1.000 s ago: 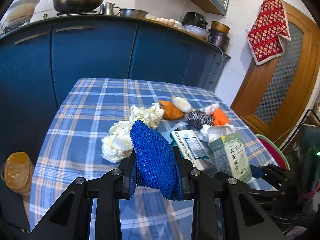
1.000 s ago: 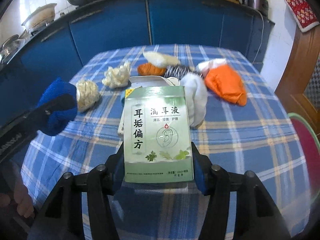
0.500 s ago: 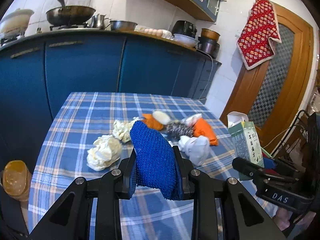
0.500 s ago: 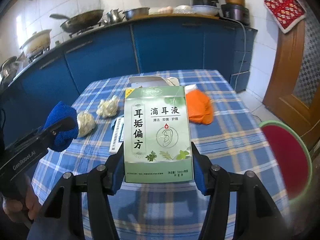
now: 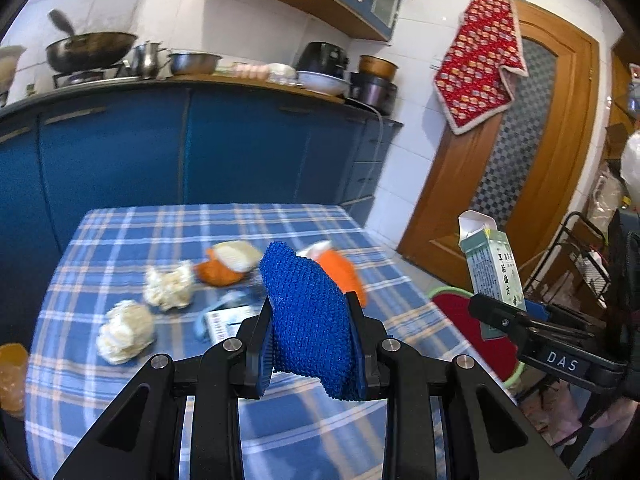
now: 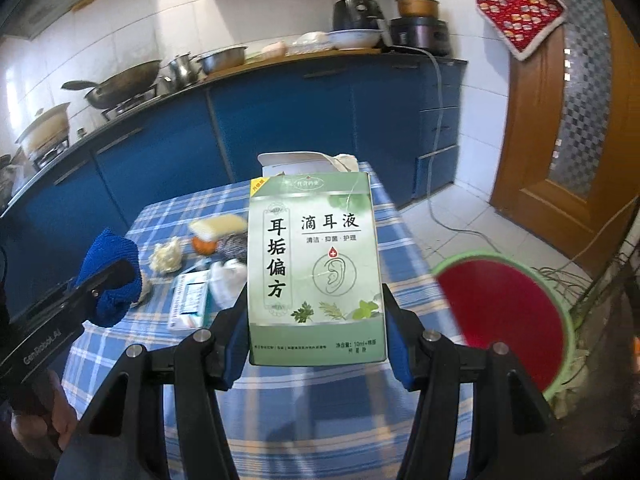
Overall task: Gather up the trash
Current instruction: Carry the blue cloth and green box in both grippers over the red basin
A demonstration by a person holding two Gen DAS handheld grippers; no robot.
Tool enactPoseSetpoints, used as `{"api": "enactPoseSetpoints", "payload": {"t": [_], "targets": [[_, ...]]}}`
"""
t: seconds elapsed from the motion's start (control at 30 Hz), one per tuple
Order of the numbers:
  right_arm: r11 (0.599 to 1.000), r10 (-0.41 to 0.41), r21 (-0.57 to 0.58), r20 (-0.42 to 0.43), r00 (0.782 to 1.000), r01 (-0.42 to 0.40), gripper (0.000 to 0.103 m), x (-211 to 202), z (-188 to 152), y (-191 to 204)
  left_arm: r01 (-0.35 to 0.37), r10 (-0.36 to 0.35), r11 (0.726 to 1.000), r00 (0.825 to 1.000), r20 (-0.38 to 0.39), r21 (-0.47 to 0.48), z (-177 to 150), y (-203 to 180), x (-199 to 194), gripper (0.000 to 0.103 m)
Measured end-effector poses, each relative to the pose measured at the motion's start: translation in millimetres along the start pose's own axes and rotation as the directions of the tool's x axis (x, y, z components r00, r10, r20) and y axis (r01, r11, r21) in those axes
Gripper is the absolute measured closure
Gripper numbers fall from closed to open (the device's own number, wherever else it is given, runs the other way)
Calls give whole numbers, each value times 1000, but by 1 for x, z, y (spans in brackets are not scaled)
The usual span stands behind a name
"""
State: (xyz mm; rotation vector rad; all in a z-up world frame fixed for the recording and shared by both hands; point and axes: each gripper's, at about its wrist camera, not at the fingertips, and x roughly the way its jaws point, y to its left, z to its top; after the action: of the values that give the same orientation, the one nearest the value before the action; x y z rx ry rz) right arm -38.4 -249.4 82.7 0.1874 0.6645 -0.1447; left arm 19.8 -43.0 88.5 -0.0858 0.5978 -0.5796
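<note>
the left gripper [image 5: 312, 344] had its jaws clamped on a blue knitted cloth [image 5: 308, 316]; the right gripper [image 6: 316, 336] gripped a green box [image 6: 316, 272] above the desk [image 5: 120, 240].

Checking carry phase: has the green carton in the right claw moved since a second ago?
Yes. The green carton has lifted up and back from the table, toward the red basin.

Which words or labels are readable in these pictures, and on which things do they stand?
"耳垢偏方" and "滴耳液": green box, front face.
"清洁·抑菌·护理": same box, under the title.
"DAS": right gripper, on its side.
"GenRobot.AI": left gripper, on its side.
Box top logo and bottom small print: too small.
Flat pack on the table: blurred.
</note>
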Motion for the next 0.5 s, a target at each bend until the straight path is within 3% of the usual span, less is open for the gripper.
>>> {"api": "enactPoseSetpoints", "payload": {"t": [0.5], "targets": [[992, -93, 82, -30, 995, 95, 43, -9, 1, -87, 150, -145, 987, 986, -80, 54, 16, -91, 49, 72]]}}
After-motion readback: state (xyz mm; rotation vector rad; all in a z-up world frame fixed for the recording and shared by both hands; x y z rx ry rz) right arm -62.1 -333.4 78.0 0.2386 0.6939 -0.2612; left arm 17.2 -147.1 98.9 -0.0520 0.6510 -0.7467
